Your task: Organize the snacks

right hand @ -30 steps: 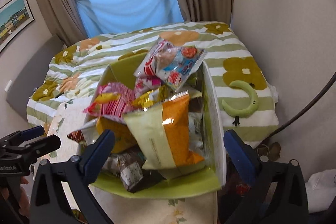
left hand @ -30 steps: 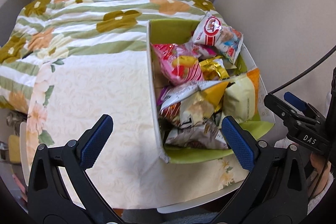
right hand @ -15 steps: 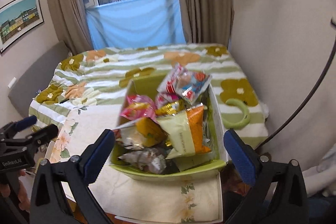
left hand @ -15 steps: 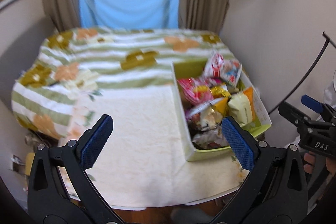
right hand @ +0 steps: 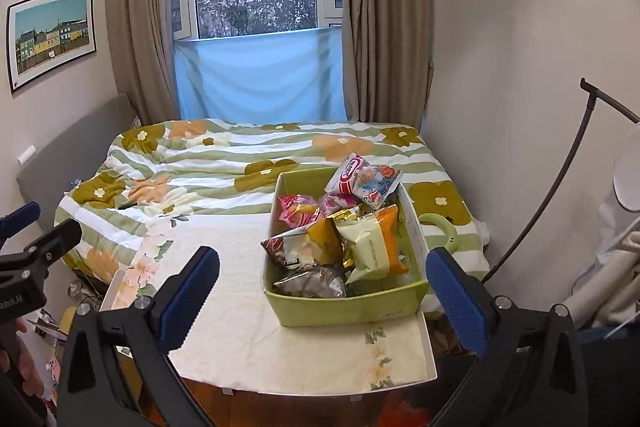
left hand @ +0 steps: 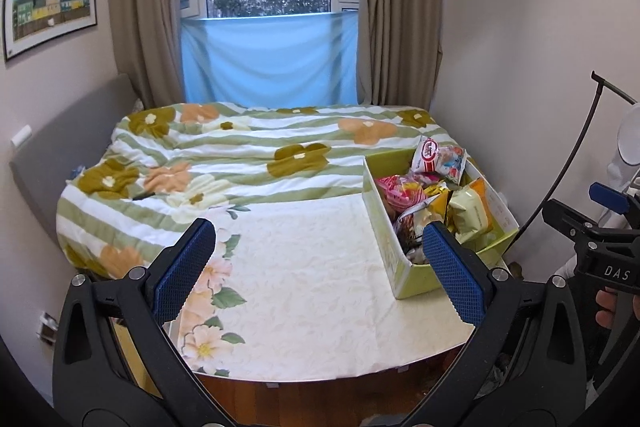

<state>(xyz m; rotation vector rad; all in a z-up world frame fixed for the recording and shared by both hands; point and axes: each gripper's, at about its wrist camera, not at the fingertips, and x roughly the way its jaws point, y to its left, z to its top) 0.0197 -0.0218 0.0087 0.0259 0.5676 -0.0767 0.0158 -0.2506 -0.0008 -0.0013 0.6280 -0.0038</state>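
Entry, read left to right from my remote station.

1. Left tool (left hand: pixel 318 269): spread wide, nothing between its pads; hangs over the tabletop (left hand: pixel 304 267), I judge in readiness.
2. Tabletop: cream floral cloth, bare across its left and middle; room here to lay packets out, if sorting calls for it.
3. Box (right hand: pixel 348 303): green, open-topped, at 3 o'clock on the tabletop in the left view, right of centre in the right view. It stands close to the right edge.
4. Snacks (right hand: pixel 340 235): all that I see lie inside the box, heaped and overlapping. Red-and-white bag (right hand: pixel 362 179) leans on the far wall at 12 o'clock; pink packets at 10; orange-and-pale bag (right hand: pixel 374 247) at centre; dark foil packet at 6. None on the cloth.
5. Right tool (right hand: pixel 323 287): parted wide, holding nothing, aimed at the box's near wall.

Stage: the heap fits snacks gathered in, or snacks awaiting sorting; I cannot tell which.
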